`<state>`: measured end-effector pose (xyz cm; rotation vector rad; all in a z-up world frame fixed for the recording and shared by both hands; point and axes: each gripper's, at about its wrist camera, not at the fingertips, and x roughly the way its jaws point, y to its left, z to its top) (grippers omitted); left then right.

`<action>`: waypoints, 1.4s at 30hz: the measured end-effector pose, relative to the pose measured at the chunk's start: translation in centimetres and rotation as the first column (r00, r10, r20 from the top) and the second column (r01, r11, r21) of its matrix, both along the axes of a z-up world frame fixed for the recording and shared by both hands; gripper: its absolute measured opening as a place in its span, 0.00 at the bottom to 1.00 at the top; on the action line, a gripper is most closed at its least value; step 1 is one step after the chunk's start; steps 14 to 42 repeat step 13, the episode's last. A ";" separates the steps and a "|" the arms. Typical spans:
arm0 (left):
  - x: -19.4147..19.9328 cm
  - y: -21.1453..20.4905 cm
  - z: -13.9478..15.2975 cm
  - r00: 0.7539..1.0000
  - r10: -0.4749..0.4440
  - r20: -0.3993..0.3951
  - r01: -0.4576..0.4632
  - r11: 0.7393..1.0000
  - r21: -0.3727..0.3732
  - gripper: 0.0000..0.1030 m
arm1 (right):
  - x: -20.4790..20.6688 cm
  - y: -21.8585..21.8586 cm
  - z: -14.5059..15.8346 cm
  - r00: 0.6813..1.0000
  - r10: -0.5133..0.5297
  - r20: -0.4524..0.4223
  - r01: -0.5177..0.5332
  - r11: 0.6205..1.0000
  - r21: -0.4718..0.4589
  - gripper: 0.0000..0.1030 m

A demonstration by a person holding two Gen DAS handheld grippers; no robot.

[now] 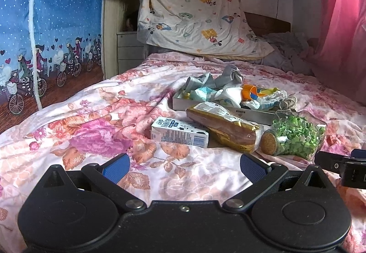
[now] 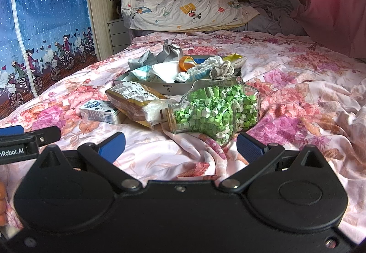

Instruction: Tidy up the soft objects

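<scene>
A grey shallow box [image 1: 256, 115] [image 2: 169, 88] sits on the floral bedspread, heaped with soft things: grey socks [image 1: 226, 76] [image 2: 170, 52], white cloths [image 2: 165, 69], knitted pieces [image 2: 220, 67] and an orange item [image 1: 248, 91]. In front lie a bread pack [image 1: 225, 127] [image 2: 135, 104], a milk carton [image 1: 180, 134] [image 2: 100, 113] and a glass jar of green paper stars [image 1: 295, 134] [image 2: 215, 111]. My left gripper [image 1: 184, 167] is open and empty, short of the carton. My right gripper [image 2: 180, 146] is open and empty, just before the jar.
A cartoon-print sheet [image 1: 194, 8] hangs at the bed's far end. A blue printed curtain [image 1: 50, 24] is on the left, a pink curtain [image 1: 343, 24] on the right. Rumpled grey bedding [image 2: 274, 12] lies at the headboard. The right gripper's edge shows in the left wrist view [image 1: 343, 166].
</scene>
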<state>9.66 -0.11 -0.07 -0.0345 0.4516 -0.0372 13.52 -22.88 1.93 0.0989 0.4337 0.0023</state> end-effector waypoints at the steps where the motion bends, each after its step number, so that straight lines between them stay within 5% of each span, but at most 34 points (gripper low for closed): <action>1: 0.0 0.0 0.0 1.000 0.000 -0.001 0.000 1.000 -0.002 0.99 | 0.0 0.0 0.0 1.000 0.000 0.000 0.000 1.000 0.000 0.99; 42: -0.1 -0.4 -0.1 1.000 0.004 0.014 -0.005 1.000 0.027 0.99 | 0.0 0.0 0.0 1.000 0.002 -0.001 -0.002 1.000 -0.001 0.99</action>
